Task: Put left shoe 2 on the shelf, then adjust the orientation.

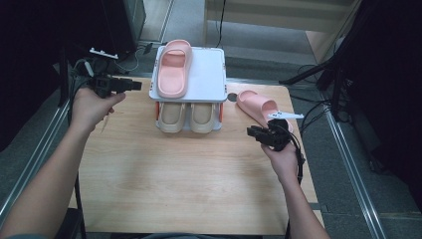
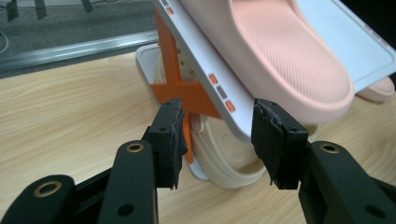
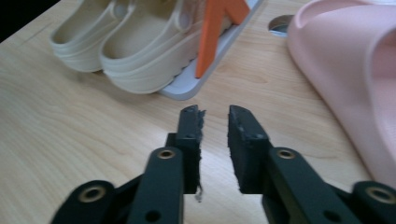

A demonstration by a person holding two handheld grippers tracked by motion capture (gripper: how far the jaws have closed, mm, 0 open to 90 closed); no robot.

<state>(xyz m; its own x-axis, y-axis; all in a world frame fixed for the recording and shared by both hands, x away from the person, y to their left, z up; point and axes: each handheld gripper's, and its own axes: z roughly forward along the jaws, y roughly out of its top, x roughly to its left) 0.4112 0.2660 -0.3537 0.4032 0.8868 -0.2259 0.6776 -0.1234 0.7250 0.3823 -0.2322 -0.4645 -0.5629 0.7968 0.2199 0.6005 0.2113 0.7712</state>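
The loose pink slipper (image 1: 256, 107) is lying on the desk (image 1: 189, 179) just beyond the right tool (image 1: 259, 133), heel toward it; that tool's jaws are standing narrowly apart, empty.

One slipper (image 1: 173, 67) atop rack (image 1: 211, 69), other slipper (image 1: 258, 107) right

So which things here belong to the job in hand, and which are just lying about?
Part of the job:
- pink slipper on the rack's top shelf
- pink slipper on the table, beside the right gripper
- white two-tier shoe rack
- left gripper, jaws open

Just lying about:
- beige slippers, already on the lower shelf
- round hole in the tabletop
- cables on the floor
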